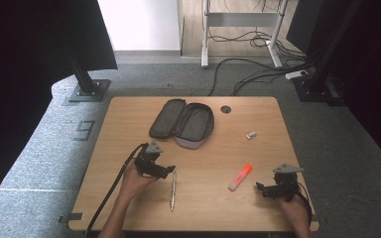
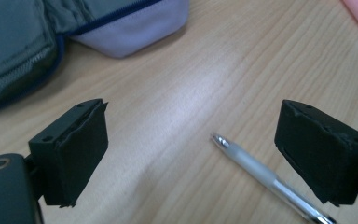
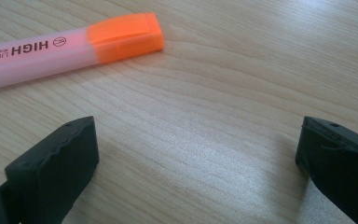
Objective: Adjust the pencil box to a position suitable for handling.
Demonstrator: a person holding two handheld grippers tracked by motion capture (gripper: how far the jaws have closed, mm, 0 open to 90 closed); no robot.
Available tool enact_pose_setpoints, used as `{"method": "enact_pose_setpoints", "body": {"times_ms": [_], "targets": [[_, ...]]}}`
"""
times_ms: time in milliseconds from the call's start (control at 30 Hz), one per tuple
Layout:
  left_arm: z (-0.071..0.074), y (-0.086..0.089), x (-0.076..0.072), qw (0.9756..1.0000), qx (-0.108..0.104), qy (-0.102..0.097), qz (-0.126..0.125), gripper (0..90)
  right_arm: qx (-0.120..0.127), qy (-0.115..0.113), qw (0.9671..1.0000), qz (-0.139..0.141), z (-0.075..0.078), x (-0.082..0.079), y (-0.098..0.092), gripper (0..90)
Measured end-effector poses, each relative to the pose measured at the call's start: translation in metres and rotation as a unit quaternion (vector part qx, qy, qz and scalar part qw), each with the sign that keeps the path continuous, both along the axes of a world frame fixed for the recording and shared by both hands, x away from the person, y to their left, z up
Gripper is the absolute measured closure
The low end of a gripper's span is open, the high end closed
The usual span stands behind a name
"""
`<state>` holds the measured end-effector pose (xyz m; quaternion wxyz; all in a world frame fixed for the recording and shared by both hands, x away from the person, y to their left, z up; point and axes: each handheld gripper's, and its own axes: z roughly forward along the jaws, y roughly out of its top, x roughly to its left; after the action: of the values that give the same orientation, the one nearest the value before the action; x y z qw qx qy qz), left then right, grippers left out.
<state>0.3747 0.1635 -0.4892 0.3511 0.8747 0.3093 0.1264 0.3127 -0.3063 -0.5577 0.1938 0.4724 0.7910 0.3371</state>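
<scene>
I'd drop the left gripper, jaws spread and empty, square over the pen mid-barrel before pinching; right gripper spread too.

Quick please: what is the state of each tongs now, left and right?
Left tongs: open, holding nothing; the pen lies between the jaws, untouched.
Right tongs: open, holding nothing; the highlighter lies ahead of them.
</scene>
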Motion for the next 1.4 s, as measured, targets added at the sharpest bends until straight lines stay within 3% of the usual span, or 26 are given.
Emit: {"method": "enact_pose_setpoints", "body": {"times_ms": [267, 333, 467, 533, 700, 833, 900, 1033, 1400], "targets": [[0.007, -0.018, 0.015, 0.9999, 0.005, -0.003, -0.014, 14.4, 0.000, 0.001, 1.0000, 0.001, 0.000, 0.000, 0.000, 0.0], [0.008, -0.021, 0.018, 0.9998, -0.006, 0.002, -0.018, 15.3, 0.000, 0.000, 1.0000, 0.000, 0.000, 0.000, 0.000, 0.0], [0.009, -0.026, 0.025, 0.9997, -0.008, 0.005, -0.022, 15.8, 0.000, 0.000, 1.0000, 0.000, 0.000, 0.000, 0.000, 0.0], [0.009, -0.026, 0.031, 0.9990, -0.030, 0.018, -0.027, 16.9, 0.000, 0.001, 1.0000, 0.001, 0.000, 0.000, 0.000, 0.0], [0.010, -0.029, 0.039, 0.9988, -0.028, 0.027, -0.029, 17.0, 0.000, 0.000, 1.0000, 0.000, 0.000, 0.000, 0.000, 0.0], [0.012, -0.030, 0.046, 0.9978, -0.049, 0.033, -0.029, 18.0, 0.000, 0.001, 1.0000, 0.001, 0.000, 0.000, 0.000, 0.0], [0.014, -0.034, 0.051, 0.9985, -0.038, 0.028, -0.029, 18.4, 0.000, 0.000, 1.0000, 0.000, 0.000, 0.000, 0.000, 0.0], [0.017, -0.038, 0.055, 0.9979, -0.045, 0.032, -0.035, 19.7, 0.000, 0.000, 1.0000, 0.000, 0.000, 0.000, 0.000, 0.0], [0.020, -0.064, 0.074, 0.9980, -0.025, 0.031, -0.049, 24.3, 0.000, 0.000, 1.0000, 0.000, 0.000, 0.000, 0.000, 0.0]]}}
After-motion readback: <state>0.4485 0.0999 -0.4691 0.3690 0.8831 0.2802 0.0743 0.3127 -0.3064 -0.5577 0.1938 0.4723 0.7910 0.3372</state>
